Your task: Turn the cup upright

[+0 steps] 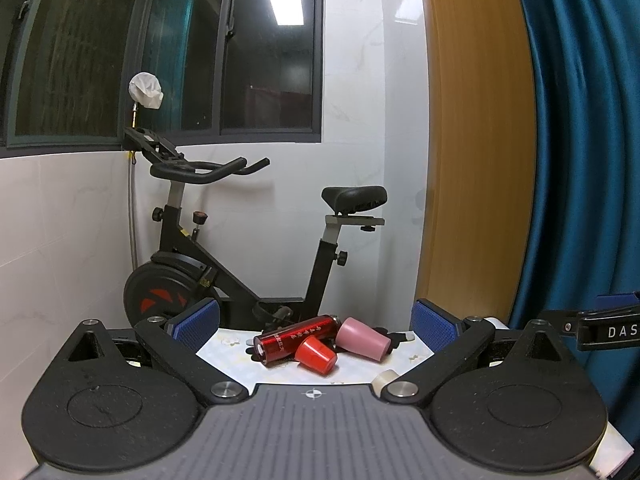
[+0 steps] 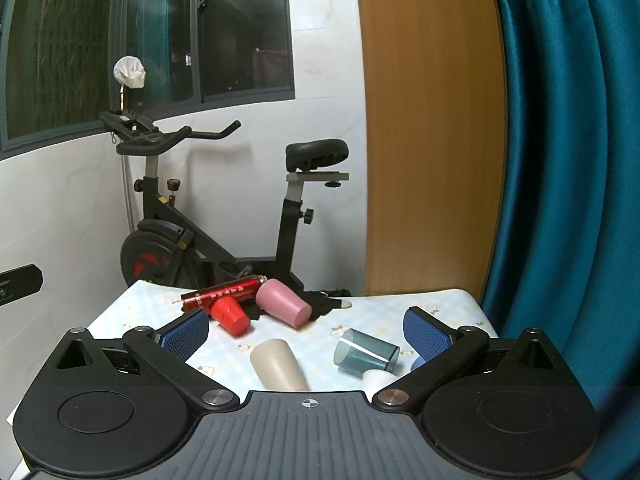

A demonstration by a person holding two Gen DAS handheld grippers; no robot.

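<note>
Several cups lie on their sides on a table with a pale floral cloth. A small red cup and a pink cup lie next to a dark red bottle, also on its side. Nearer in the right wrist view lie a beige cup, a clear blue-grey cup and a white cup. My left gripper is open and empty, short of the red cup. My right gripper is open and empty above the beige cup.
A black exercise bike stands behind the table against the white wall. A wooden panel and a teal curtain are at the right. A black cloth lies behind the pink cup. The right gripper's body shows in the left wrist view.
</note>
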